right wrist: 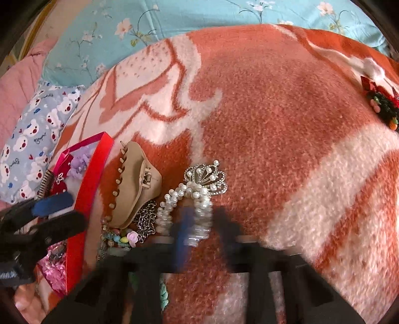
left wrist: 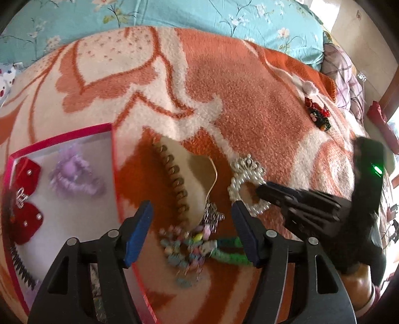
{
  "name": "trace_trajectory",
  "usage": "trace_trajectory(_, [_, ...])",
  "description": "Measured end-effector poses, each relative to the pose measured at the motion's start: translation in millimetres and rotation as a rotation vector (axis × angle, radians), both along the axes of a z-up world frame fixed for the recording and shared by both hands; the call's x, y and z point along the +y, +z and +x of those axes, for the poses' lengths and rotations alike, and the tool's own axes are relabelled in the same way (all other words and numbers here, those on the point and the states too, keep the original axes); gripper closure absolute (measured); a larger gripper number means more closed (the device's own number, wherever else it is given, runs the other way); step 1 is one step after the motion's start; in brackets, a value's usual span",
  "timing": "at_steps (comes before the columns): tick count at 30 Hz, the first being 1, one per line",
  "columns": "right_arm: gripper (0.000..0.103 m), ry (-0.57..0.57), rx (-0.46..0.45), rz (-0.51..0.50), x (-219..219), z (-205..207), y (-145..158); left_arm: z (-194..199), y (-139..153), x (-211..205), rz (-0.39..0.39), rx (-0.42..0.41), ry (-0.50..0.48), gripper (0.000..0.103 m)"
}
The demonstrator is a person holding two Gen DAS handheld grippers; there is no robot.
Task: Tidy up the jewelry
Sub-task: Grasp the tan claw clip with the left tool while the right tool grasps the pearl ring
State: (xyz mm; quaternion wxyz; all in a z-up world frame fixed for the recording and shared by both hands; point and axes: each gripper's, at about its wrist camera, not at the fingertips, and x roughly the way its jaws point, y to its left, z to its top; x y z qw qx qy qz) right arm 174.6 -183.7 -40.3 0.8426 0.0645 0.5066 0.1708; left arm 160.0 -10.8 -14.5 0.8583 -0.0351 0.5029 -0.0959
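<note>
1. Low centre of the left wrist view: left gripper (left wrist: 192, 231), blue-padded fingers (left wrist: 139, 234) spread wide apart, holding nothing; between them a blurred cluster of pastel beads (left wrist: 187, 245) with a green cord (left wrist: 232, 251) running toward the right finger.
2. Right of centre, same view: right gripper (left wrist: 261, 190), black fingertips together at the inner edge of the pearl bracelet (left wrist: 245, 189). Blur in its own view, bottom centre, hides the grip: right gripper (right wrist: 202, 231) has one bracelet strand between a blue pad and a dark finger; whether it is pinched, cannot tell.
3. Pearl bracelet (right wrist: 189, 206): white bead loop with a silver crown-shaped ornament (right wrist: 209, 178) at its upper end, lying on the blanket.
4. Beige hair claw clip (left wrist: 192, 179): lying on its side just left of the bracelet, brown teeth facing left; a silver chain (left wrist: 212, 214) heaped at its lower end, touching it.
5. Red-rimmed box (left wrist: 62, 135): left side of the left wrist view, white floor, holding a red bow clip (left wrist: 25, 199), a purple fluffy piece (left wrist: 74, 175) and a black coil-toothed comb edge (left wrist: 22, 269) at lower left.
6. Red-and-green decorated hair clip (left wrist: 318, 113): upper right, well apart from the rest.
7. Orange-and-cream floral blanket (left wrist: 249, 112) under all items; turquoise floral bedding (left wrist: 174, 12) across the top.
</note>
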Motion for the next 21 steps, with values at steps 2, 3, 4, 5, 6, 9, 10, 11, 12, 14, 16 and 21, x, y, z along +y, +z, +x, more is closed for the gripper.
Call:
trace_trajectory(2, [0.09,-0.025,-0.02,0.008,-10,-4,5,10,-3,-5,-0.002,0.013,-0.004,0.038])
trace_trajectory(3, [0.09,-0.047,-0.032,0.024,-19,-6,8,16,-5,-8,-0.002,0.019,-0.005,0.037])
trace_trajectory(4, [0.092,-0.072,-0.042,0.04,-28,-9,11,21,-7,-12,-0.003,0.025,-0.004,0.034])
trace_trajectory(5, [0.092,-0.09,-0.047,0.051,-35,-10,14,26,-9,-14,-0.002,0.034,0.0,0.032])
trace_trajectory(6, [0.092,-0.112,-0.054,0.062,-43,-12,16,31,-13,-17,0.004,0.044,0.004,0.032])
trace_trajectory(9, [0.092,-0.146,-0.062,0.082,-58,-15,20,44,-24,-25,0.029,0.068,0.016,0.032])
trace_trajectory(10, [0.092,-0.149,-0.063,0.087,-60,-15,21,47,-28,-27,0.041,0.075,0.02,0.032])
trace_trajectory(11, [0.092,-0.15,-0.064,0.09,-61,-15,21,50,-33,-31,0.074,0.076,0.026,0.032])
trace_trajectory(12, [0.092,-0.151,-0.064,0.092,-61,-14,21,51,-36,-32,0.092,0.075,0.029,0.032])
trace_trajectory(14, [0.092,-0.146,-0.061,0.095,-60,-13,20,52,-39,-32,0.122,0.067,0.036,0.051])
trace_trajectory(16, [0.092,-0.133,-0.044,0.087,-58,-11,16,52,-41,-27,0.097,0.069,0.038,0.051])
trace_trajectory(21, [0.076,-0.127,-0.005,0.072,-52,-10,5,49,-40,-24,0.071,0.05,0.029,0.052])
